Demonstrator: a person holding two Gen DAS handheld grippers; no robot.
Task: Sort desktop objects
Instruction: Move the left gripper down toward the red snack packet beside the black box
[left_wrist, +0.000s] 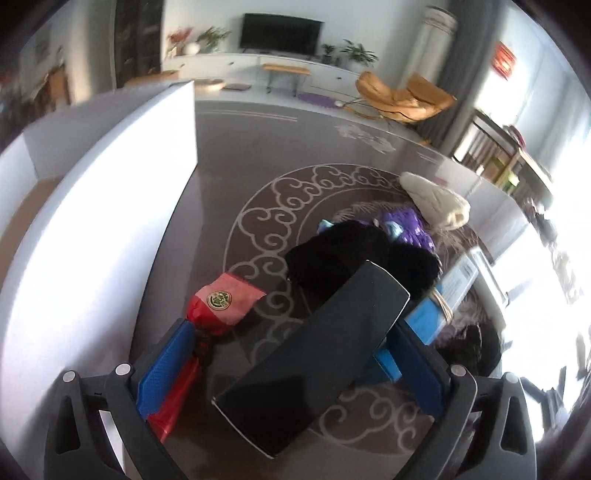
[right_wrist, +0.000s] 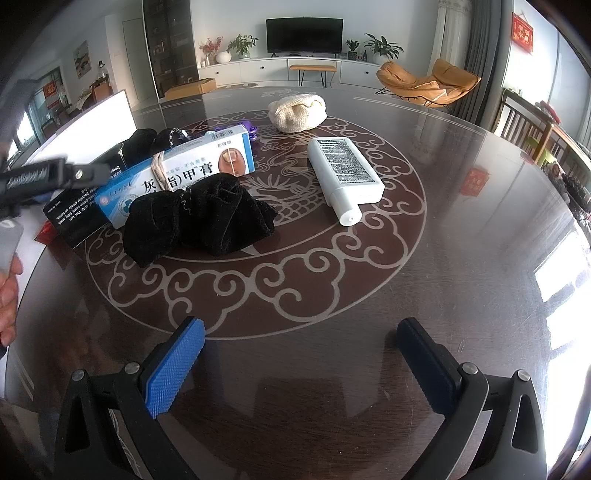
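Black box (left_wrist: 314, 365) between left gripper (left_wrist: 291, 369) pads — grip unclear, right gripper (right_wrist: 299, 365) spread, empty

Black box (left_wrist: 314, 365) tilted between my left tool's pads, above the table (right_wrist: 332, 295). Red packet (left_wrist: 225, 306) beside it. Blue-and-white box (right_wrist: 177, 173) lies toward the left edge, black cloth (right_wrist: 199, 218) against it. White bottle (right_wrist: 345, 175) flat at centre. Cream bundle (right_wrist: 297, 110) near the far edge.

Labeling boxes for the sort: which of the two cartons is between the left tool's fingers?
The black box, angled between the left tool fingers. The blue-and-white carton lies on the table, tied with string.
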